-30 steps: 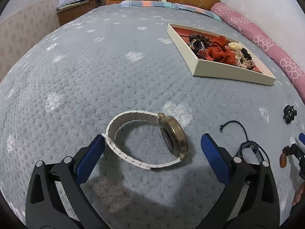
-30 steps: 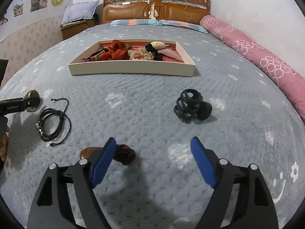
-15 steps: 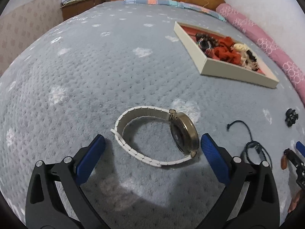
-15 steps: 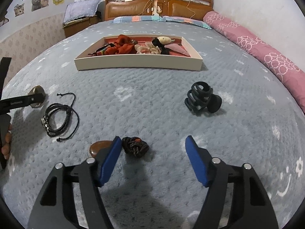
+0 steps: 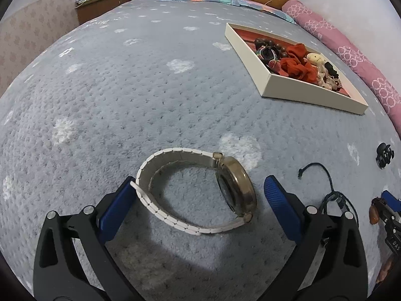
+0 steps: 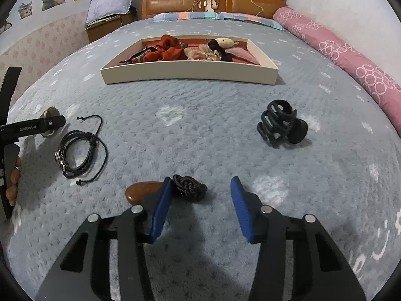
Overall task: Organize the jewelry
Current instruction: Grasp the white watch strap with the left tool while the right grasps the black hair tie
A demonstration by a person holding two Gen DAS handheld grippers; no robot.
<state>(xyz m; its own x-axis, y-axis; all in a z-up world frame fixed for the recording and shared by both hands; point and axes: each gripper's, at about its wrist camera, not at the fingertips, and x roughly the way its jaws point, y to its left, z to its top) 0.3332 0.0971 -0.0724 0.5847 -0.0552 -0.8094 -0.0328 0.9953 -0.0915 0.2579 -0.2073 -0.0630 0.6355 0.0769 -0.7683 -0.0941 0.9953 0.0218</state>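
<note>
L gripper [image 5: 198, 195] spread wide, holding nothing; white-strapped, brass-cased wristwatch [image 5: 200, 192] lies on its edge on the grey blanket betw my fingers, strap loop's long axis running L–R across the gap, case nr R finger. R gripper [image 6: 198, 205] also wide, empty, over dark knotted hair tie [image 6: 189, 187]. Cream tray [image 5: 295, 92] well ahead-R.

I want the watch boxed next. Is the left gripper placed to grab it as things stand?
Probably yes: the left gripper is open and the watch lies between its fingers on the blanket, nothing blocking.
</note>
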